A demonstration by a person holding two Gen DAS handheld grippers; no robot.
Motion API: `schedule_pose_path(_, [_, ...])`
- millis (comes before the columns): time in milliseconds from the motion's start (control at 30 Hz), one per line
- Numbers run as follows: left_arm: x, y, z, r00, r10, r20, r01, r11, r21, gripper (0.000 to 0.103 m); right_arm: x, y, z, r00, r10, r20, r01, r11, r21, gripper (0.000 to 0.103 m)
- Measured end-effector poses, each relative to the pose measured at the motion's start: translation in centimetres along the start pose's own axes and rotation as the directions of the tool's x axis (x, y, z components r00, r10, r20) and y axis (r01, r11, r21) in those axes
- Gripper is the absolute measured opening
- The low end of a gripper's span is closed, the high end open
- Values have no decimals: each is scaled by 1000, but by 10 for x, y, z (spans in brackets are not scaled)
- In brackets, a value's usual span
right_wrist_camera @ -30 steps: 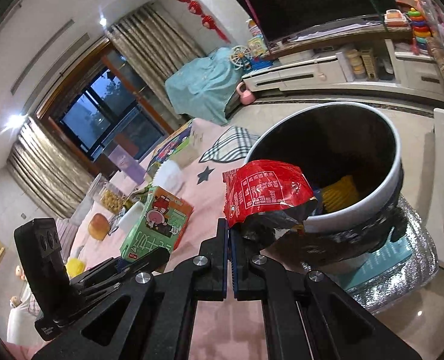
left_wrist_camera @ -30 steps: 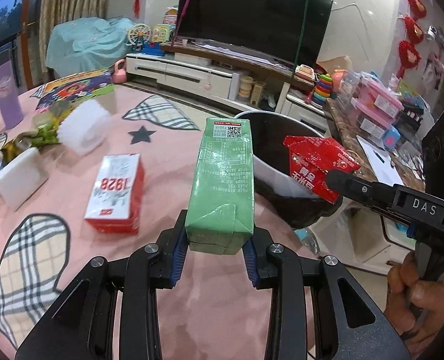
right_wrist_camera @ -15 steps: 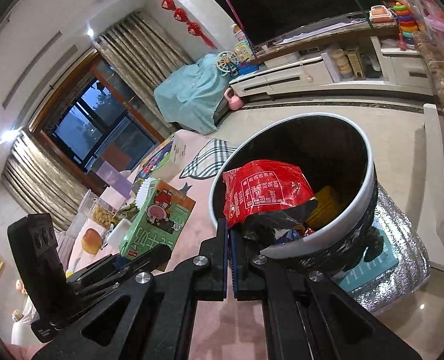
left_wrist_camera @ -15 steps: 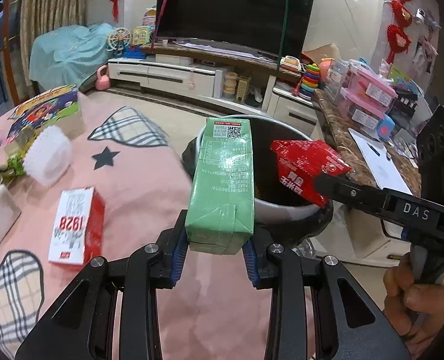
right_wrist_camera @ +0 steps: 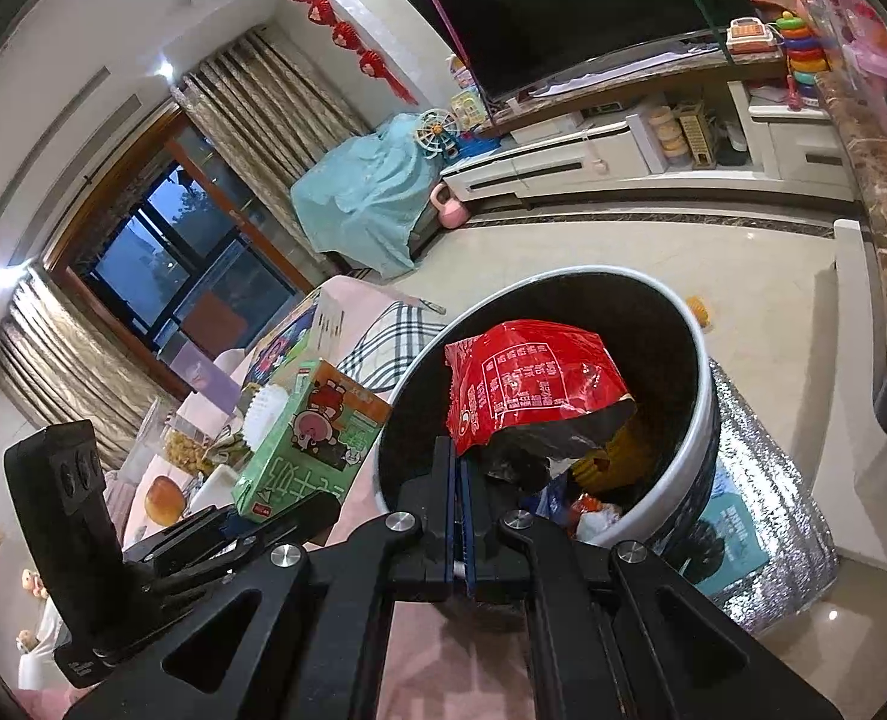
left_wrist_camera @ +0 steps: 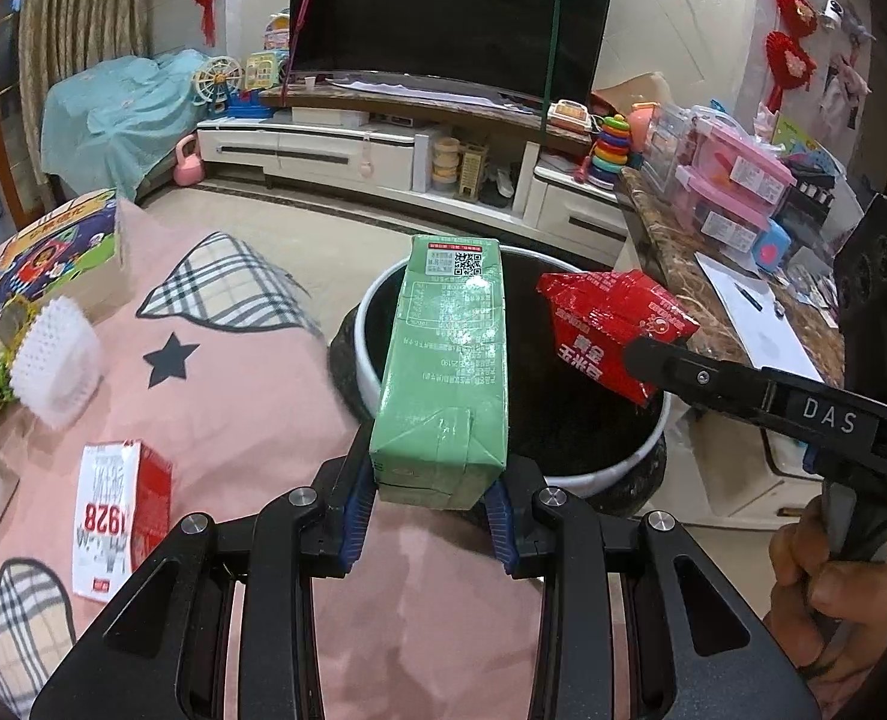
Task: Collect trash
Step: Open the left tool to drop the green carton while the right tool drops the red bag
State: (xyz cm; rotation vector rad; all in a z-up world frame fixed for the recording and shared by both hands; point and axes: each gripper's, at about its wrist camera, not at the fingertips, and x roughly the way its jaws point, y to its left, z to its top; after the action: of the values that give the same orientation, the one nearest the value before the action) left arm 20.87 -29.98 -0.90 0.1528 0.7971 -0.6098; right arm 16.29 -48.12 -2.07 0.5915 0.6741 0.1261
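Beyond the tabletop edge (left_wrist_camera: pixel 299 324), a round white-rimmed trash bin (left_wrist_camera: pixel 623 468) lined with a black bag stands on the floor, its rim just beside and below the pink cloth. Open tiled floor separates the bin from the white TV cabinet (left_wrist_camera: pixel 347 144); to the bin's right, a marble-topped counter (left_wrist_camera: pixel 677 252) runs close alongside.

Left tool (left_wrist_camera: pixel 431 492): narrow setting, blue pads clamped on the base of a green drink carton (left_wrist_camera: pixel 443 360). The carton stands nearly upright, its upper part over the near-left portion of the bin mouth.

Right tool (right_wrist_camera: pixel 460 474): fully closed, pinching the torn edge of a red snack wrapper (right_wrist_camera: pixel 527 390). The wrapper hangs over the bin opening — well inside the rim line in the right wrist view. A hand (left_wrist_camera: pixel 827 594) grips this tool's handle at lower right in the left wrist view.

Bin contents: a yellow ribbed item (right_wrist_camera: pixel 617 456) and mixed coloured scraps near the bottom; further detail is not discernible.

Tabletop: pink cloth with plaid patches and a dark star. On it lie a red-and-white carton marked 1928 (left_wrist_camera: pixel 119 516), a white foam net sleeve (left_wrist_camera: pixel 53 366) and a colourful printed box (left_wrist_camera: pixel 59 246) — all well apart from the bin.

Room: a large dark television (left_wrist_camera: pixel 443 18) on the cabinet, red hanging ornaments on the walls, a teal-covered piece of furniture (left_wrist_camera: pixel 113 114) at left.
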Motion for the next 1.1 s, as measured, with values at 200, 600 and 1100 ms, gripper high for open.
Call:
schedule_pose_path(200, [11,-3,12,1000,3,-11,-3,1000,10,31,6,-10,9,1000,-16,-5,16,1000,4,2])
schedule_pose_path(600, [34,-11,20,998,4,-68,-1,999,44,31,22,-25,18,999,-32,-43,33,999,36,3])
schedule_pose_path(1100, [13,11,6,999,31,-33,-31,999,-21,59,15,-20,17,998,-55,-31,56,998,42,52])
